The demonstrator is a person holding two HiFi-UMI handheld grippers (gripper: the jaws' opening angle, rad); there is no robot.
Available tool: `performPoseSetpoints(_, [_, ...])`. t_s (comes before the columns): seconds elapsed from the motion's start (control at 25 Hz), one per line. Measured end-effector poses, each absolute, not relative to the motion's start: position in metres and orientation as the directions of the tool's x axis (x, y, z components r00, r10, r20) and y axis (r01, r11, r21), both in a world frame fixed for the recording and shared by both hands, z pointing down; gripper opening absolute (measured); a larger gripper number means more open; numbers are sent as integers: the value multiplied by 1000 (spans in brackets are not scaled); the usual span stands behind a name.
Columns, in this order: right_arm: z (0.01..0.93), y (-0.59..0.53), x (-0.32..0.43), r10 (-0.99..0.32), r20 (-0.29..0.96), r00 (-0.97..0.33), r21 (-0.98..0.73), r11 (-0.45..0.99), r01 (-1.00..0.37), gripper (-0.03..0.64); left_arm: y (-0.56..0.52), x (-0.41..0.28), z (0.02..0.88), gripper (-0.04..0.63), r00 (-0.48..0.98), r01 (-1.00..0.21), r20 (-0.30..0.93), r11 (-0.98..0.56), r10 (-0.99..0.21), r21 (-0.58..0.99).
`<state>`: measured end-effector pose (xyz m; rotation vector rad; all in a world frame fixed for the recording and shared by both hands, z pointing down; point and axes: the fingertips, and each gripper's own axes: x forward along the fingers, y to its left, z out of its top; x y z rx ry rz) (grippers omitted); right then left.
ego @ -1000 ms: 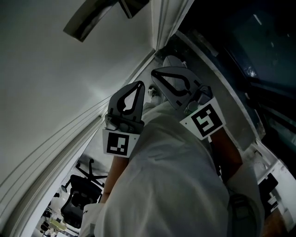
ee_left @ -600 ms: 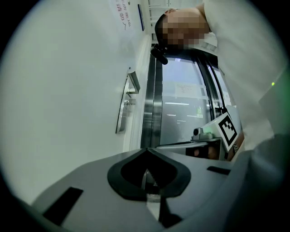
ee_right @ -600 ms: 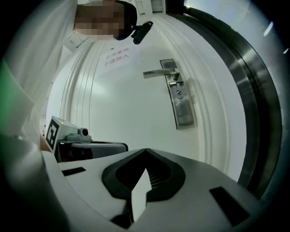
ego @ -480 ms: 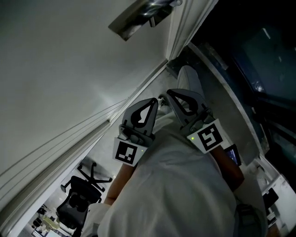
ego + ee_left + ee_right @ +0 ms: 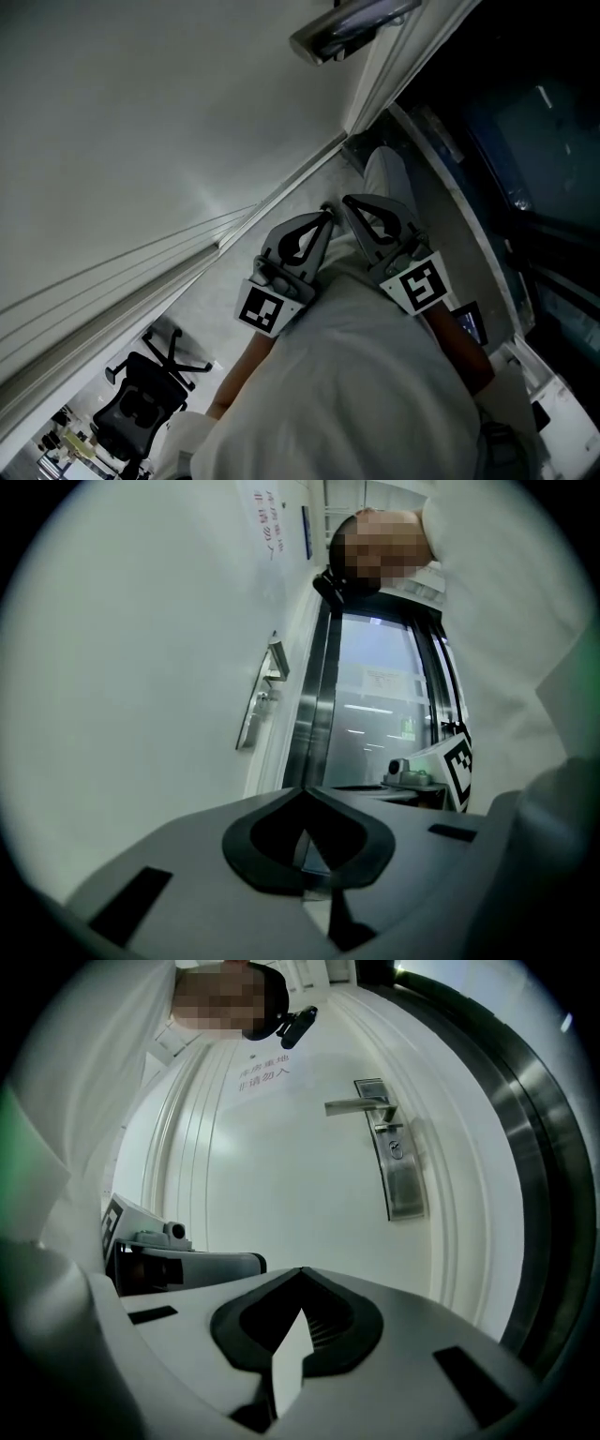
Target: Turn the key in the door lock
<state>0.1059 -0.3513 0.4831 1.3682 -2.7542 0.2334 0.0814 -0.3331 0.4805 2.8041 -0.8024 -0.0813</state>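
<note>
Left gripper [image 5: 326, 216], right gripper [image 5: 348, 201], one door [image 5: 159, 122], one handle [image 5: 360, 1105]

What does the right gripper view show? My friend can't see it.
The right tongs, shut and empty, point at a white door. Its silver lever handle and long metal plate show at upper right, not touched by the tongs.

Too small in the right gripper view to tell whether anything sits in the lock [image 5: 397, 1151] under the door handle [image 5: 361, 1105]; cannot read the notice [image 5: 262, 1068] on the door [image 5: 281, 1194] either. From the head view, only part of that handle, cut by the top edge, and a dim office chair [image 5: 141, 408], too dark for detail.
</note>
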Motion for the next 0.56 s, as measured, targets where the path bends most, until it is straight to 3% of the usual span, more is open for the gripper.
performPoseSetpoints(0.56, [501, -335, 117, -796, 183, -577, -157, 556, -816, 3, -326, 88, 489, 3, 874, -453, -19, -827, -486, 333])
